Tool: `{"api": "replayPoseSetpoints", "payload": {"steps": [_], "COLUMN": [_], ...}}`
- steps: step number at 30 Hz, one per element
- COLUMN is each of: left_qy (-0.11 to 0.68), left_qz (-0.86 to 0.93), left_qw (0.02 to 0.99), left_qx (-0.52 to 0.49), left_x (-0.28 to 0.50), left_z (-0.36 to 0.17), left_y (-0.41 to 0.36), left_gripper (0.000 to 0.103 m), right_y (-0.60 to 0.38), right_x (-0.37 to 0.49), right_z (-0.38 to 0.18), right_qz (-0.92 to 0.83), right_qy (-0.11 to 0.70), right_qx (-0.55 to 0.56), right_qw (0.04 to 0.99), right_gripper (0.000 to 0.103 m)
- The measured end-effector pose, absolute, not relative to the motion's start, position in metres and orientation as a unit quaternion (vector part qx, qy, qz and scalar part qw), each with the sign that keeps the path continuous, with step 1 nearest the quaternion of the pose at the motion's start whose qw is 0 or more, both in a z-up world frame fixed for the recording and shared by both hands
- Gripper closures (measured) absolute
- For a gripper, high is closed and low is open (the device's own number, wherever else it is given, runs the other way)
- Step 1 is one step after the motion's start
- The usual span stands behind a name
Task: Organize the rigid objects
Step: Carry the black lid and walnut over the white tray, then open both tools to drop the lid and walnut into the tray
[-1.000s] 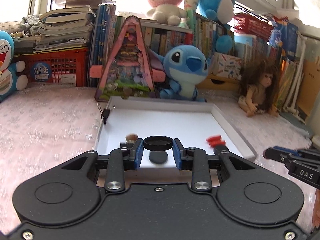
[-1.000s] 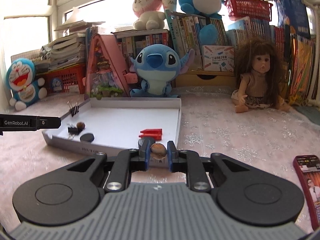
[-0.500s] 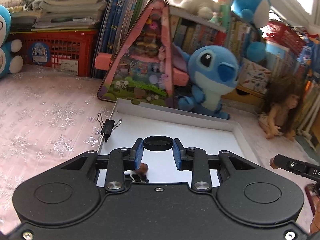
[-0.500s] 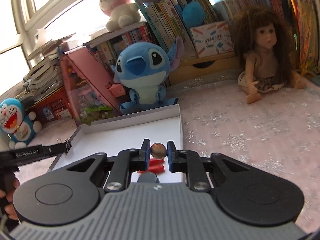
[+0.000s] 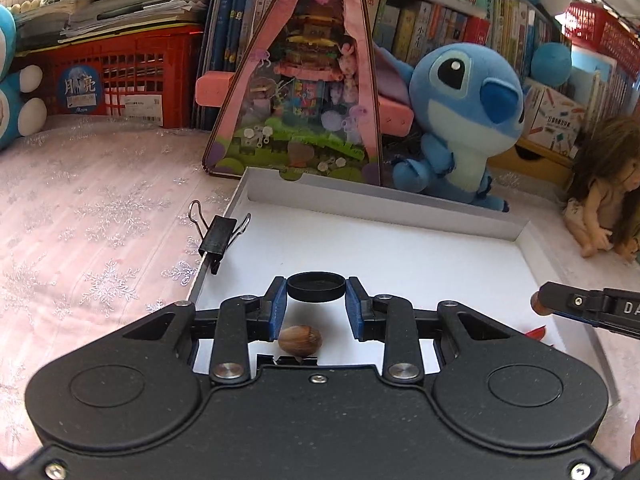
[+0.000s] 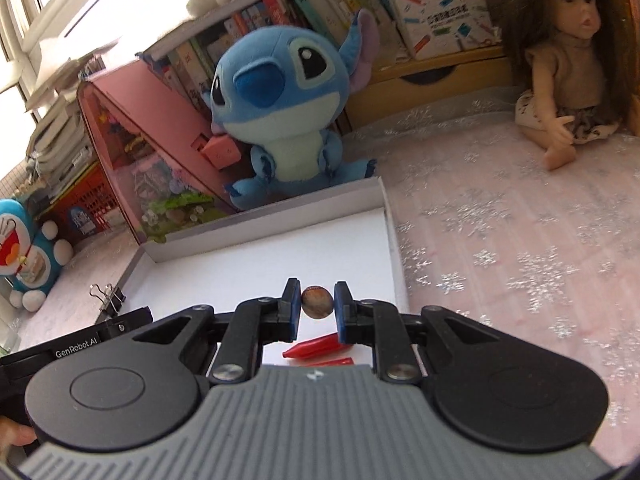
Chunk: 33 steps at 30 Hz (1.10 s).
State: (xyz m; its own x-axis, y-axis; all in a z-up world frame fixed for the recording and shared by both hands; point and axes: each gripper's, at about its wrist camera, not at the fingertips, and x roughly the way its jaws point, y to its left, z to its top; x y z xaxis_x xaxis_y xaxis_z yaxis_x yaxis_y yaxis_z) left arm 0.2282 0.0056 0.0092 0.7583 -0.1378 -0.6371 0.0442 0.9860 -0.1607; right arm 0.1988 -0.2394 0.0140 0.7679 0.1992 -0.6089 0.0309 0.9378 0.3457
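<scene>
A shallow white tray [image 5: 440, 204] [image 6: 256, 216] lies on the pink cloth. My left gripper [image 5: 316, 286] hovers over the tray's near left part, shut on a round black cap [image 5: 316, 286]. Below it a brown nut [image 5: 300, 340] rests on the tray floor. My right gripper [image 6: 317, 302] is shut on a second brown nut [image 6: 317, 302] above the tray's right side, and it enters the left wrist view from the right [image 5: 538, 304]. Red pieces [image 6: 316, 348] lie on the tray under it. A black binder clip [image 5: 218, 234] [image 6: 110, 300] is clipped on the tray's left wall.
Behind the tray stand a pink triangular toy house [image 5: 304, 80], a blue plush [image 5: 460, 108] [image 6: 280, 96] and shelves of books. A doll [image 6: 572, 60] sits at the right, a red crate [image 5: 108, 80] at the left. Pink cloth spreads on both sides.
Both grippers have moved forward over the tray with the cap and the nut still held. The right gripper has rolled, tilting its view. The toys behind look closer.
</scene>
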Motion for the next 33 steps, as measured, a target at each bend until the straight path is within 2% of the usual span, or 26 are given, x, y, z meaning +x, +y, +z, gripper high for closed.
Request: {"api": "replayPoseSetpoints", "payload": {"steps": [15,18,20,21,25,27,29,33], "left_qy": [0.344,0.342,0.329,0.325,0.318,0.313,0.306,0.297], "left_qz": [-0.046,-0.05,-0.05,-0.052,-0.052,-0.059,-0.07,-0.085], "left_qw": [0.937,0.937,0.942,0.943,0.946,0.947,0.949,0.95], "left_qx": [-0.045,-0.048,-0.047,-0.045,-0.037,-0.041,-0.044,-0.042], "left_x": [0.23,0.228,0.223,0.221,0.212,0.205,0.196,0.175], "left_z": [0.0,0.003,0.006,0.009,0.018,0.023,0.027,0.033], "left_y": [0.0,-0.002,-0.004,-0.005,-0.007,-0.005,-0.004,-0.007], "left_gripper": [0.073,0.073,0.061,0.058,0.052,0.045,0.032,0.027], "right_y": [-0.225,-0.224,-0.225,-0.226,-0.227,-0.228,-0.229,-0.229], "right_x": [0.202,0.201,0.199,0.197,0.187,0.18,0.171,0.15], "right_z": [0.004,0.005,0.006,0.007,0.015,0.02,0.024,0.031], "right_qz": [0.029,0.031,0.033,0.035,0.04,0.045,0.051,0.055], "right_qy": [0.344,0.339,0.333,0.33,0.315,0.306,0.297,0.284], "right_qx": [0.122,0.12,0.128,0.132,0.132,0.131,0.128,0.099], "right_qw": [0.931,0.932,0.934,0.934,0.939,0.942,0.945,0.952], "right_gripper": [0.082,0.076,0.058,0.054,0.047,0.04,0.036,0.03]}}
